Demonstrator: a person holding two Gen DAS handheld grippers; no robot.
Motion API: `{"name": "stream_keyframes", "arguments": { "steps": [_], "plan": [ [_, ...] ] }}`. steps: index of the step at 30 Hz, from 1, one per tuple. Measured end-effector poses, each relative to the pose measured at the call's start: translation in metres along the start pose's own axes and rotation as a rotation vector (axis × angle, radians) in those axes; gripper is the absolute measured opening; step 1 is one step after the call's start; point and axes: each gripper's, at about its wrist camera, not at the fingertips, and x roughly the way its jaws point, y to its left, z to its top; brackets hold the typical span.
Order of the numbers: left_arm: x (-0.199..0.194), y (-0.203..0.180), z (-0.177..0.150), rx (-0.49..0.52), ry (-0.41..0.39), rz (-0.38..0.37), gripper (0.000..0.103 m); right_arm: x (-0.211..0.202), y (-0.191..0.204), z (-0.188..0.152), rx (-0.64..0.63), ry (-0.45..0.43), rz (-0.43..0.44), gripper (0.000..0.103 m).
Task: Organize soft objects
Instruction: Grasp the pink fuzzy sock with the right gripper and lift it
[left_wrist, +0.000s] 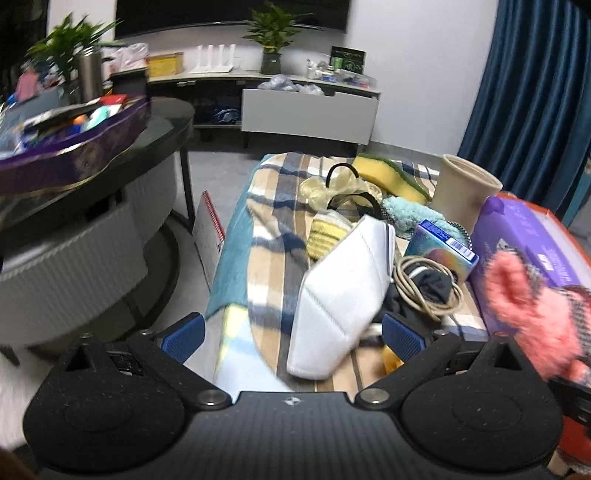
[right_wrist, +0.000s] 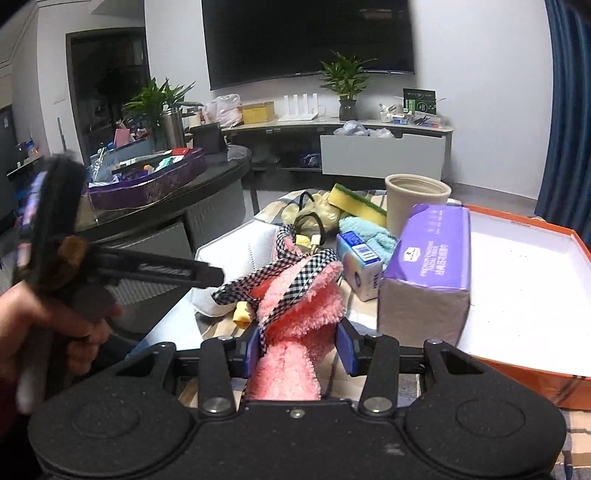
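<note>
Right tongs (right_wrist: 301, 345) round pink fluffy item (right_wrist: 295, 332), lengthwise away.

Your left wrist camera sits just behind the left tool (left_wrist: 291, 334), tilted down and forward over the plaid blanket (left_wrist: 269, 266), close on the clutter, with the TV stand (left_wrist: 310, 114) far behind. Your right wrist camera sits behind the right tool (right_wrist: 301, 347), facing the same wall from further right, with the orange box (right_wrist: 532, 295) close at its right edge. Both views share the yellow sponge (left_wrist: 388, 173) (right_wrist: 356, 203), beige cup (left_wrist: 465, 192) (right_wrist: 415, 203), purple tissue pack (left_wrist: 524, 240) (right_wrist: 428, 266), the round dark table (left_wrist: 110, 166) (right_wrist: 207, 184) and the TV stand (right_wrist: 369, 144). The right view also catches the left tool (right_wrist: 207, 275) from the side.
</note>
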Motion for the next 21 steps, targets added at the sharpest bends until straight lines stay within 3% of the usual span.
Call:
{"name": "stream_keyframes", "arguments": {
  "steps": [4, 12, 17, 21],
  "plan": [
    [0.024, -0.005, 0.011, 0.088, 0.023, -0.02, 0.102, -0.003, -0.004, 0.001, 0.01, -0.012, -0.002, 0.052],
    [0.05, -0.016, 0.021, 0.156, 0.066, -0.096, 0.089, -0.001, -0.001, 0.003, 0.004, -0.011, -0.009, 0.052],
    [0.059, -0.019, 0.021, 0.134, 0.09, -0.108, 0.056, -0.002, 0.002, 0.004, -0.01, -0.015, -0.014, 0.052],
    [0.049, -0.023, 0.02, 0.104, 0.077, -0.118, 0.045, 0.0, 0.001, 0.01, -0.006, -0.017, -0.025, 0.052]
  ]
}}
